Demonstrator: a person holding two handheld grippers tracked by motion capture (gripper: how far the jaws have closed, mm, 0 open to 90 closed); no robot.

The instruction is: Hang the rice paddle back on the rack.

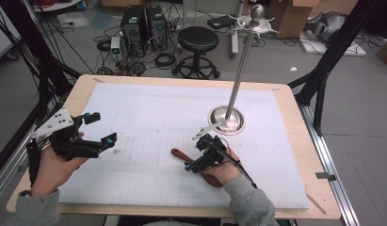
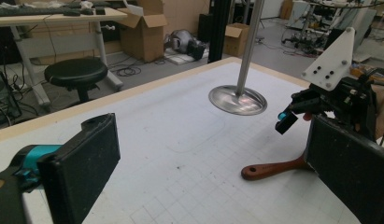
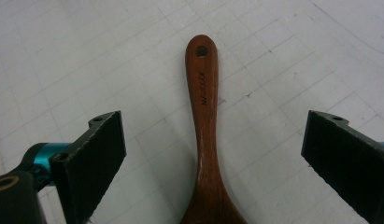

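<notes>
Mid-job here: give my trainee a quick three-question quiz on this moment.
1. True or false: the right gripper is shut on the wooden spoon.
2. Which end of the spoon's handle has a hole: A, the far tip, or B, the part nearest the jaws?
3. What stands on the round metal base?

Key:
1. False; its jaws stand open either side of the handle.
2. A.
3. An upright metal pole.

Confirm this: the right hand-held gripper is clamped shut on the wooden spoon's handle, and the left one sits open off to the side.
Not quite. The right hand-held gripper is open, its jaws straddling the wooden spoon handle without touching, as the right gripper view shows. The left hand-held gripper is indeed open off to the side.
</notes>
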